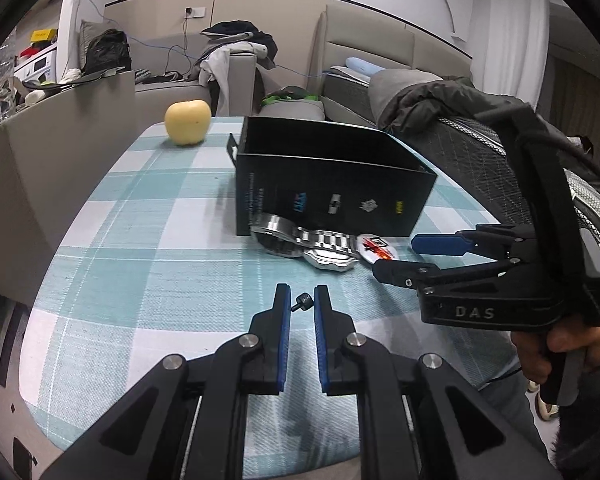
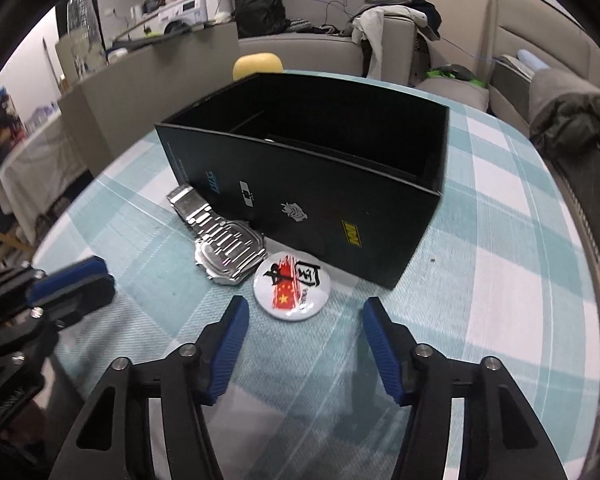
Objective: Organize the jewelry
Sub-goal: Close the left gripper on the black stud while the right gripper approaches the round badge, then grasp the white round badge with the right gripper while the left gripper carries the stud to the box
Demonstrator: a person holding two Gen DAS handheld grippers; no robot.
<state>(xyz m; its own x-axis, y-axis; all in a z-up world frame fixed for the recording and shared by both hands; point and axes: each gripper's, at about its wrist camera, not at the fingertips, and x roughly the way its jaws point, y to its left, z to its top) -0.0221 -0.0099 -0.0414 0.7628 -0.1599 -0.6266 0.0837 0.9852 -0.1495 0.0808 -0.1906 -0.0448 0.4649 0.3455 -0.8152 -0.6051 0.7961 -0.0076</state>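
Note:
A black open box (image 1: 332, 184) (image 2: 320, 184) stands on the checked tablecloth. A silver metal watch (image 1: 312, 246) (image 2: 220, 240) lies against its front wall, with a round white badge (image 1: 378, 249) (image 2: 292, 284) beside it. My left gripper (image 1: 302, 300) has its jaws nearly closed around a small black screw-like piece (image 1: 302, 302); whether they touch it is unclear. My right gripper (image 2: 304, 312) is open and empty, just in front of the badge; it also shows in the left wrist view (image 1: 396, 258).
A yellow apple (image 1: 188, 122) (image 2: 258, 65) sits on the table behind the box. A grey sofa (image 1: 228, 76) with clothes and a chair with a dark jacket (image 1: 460, 100) stand beyond the table edges.

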